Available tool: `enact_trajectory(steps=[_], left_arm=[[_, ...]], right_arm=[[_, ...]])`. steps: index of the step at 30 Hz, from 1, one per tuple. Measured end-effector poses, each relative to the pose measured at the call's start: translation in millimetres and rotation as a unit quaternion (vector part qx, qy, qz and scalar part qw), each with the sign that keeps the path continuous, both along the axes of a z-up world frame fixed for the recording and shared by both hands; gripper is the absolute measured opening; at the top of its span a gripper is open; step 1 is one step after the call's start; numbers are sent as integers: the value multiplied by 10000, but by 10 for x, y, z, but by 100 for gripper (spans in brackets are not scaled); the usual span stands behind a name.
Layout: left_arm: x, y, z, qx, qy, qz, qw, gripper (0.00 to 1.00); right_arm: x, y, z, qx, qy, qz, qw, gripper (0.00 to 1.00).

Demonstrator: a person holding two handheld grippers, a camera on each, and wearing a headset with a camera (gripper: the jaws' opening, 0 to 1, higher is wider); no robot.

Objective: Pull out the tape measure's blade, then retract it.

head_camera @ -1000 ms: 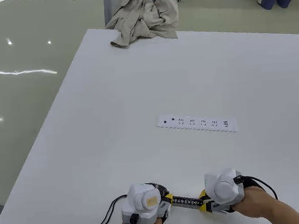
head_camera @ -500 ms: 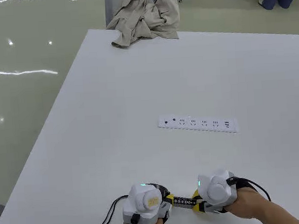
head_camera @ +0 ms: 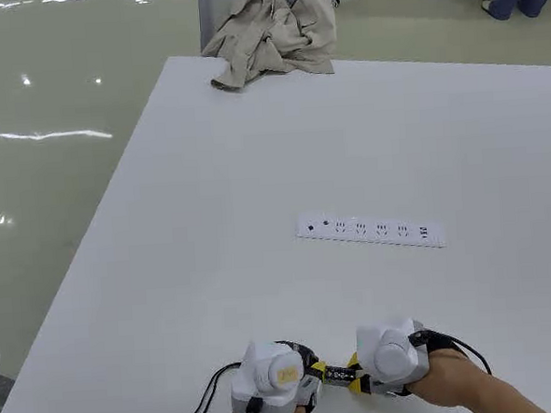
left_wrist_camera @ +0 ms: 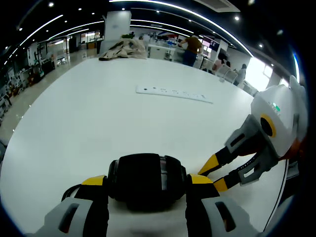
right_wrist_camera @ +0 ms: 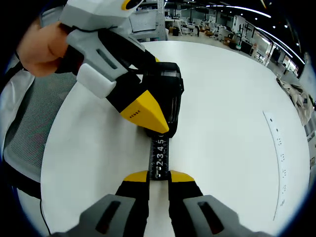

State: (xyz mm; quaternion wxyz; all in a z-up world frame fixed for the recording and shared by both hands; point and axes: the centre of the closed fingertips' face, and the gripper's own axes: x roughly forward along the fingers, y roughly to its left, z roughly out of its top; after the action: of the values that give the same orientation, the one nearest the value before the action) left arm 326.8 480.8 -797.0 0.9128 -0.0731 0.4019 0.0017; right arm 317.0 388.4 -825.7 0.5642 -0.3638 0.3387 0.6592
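The black tape measure body (left_wrist_camera: 146,174) sits clamped between the yellow-tipped jaws of my left gripper (left_wrist_camera: 146,181), low on the table near its front edge. A short stretch of numbered blade (right_wrist_camera: 159,157) runs out of the body (right_wrist_camera: 167,96) to my right gripper (right_wrist_camera: 159,175), whose jaws are shut on the blade's end. In the head view the left gripper (head_camera: 272,383) and right gripper (head_camera: 389,357) stand close together, with only a small piece of blade (head_camera: 338,377) showing between them. The right gripper (left_wrist_camera: 256,148) comes into the left gripper view from the right.
A white power strip (head_camera: 369,230) lies mid-table beyond the grippers. A beige jacket (head_camera: 269,29) is heaped at the far edge. A black strap (head_camera: 199,412) trails left of the left gripper. The white table (head_camera: 210,201) drops off on the left to a glossy floor.
The right gripper has moved left toward the left gripper with the blade's end in it. The exposed blade between them is shorter. The left gripper has stayed put.
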Motion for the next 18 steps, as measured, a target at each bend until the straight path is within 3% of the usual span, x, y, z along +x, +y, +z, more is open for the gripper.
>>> enact_trajectory(steps=[18], left_arm=[[-6, 0, 4, 5, 6, -18, 10000, 60]], right_arm=[[-21, 194, -5, 82, -69, 61, 9999, 13]])
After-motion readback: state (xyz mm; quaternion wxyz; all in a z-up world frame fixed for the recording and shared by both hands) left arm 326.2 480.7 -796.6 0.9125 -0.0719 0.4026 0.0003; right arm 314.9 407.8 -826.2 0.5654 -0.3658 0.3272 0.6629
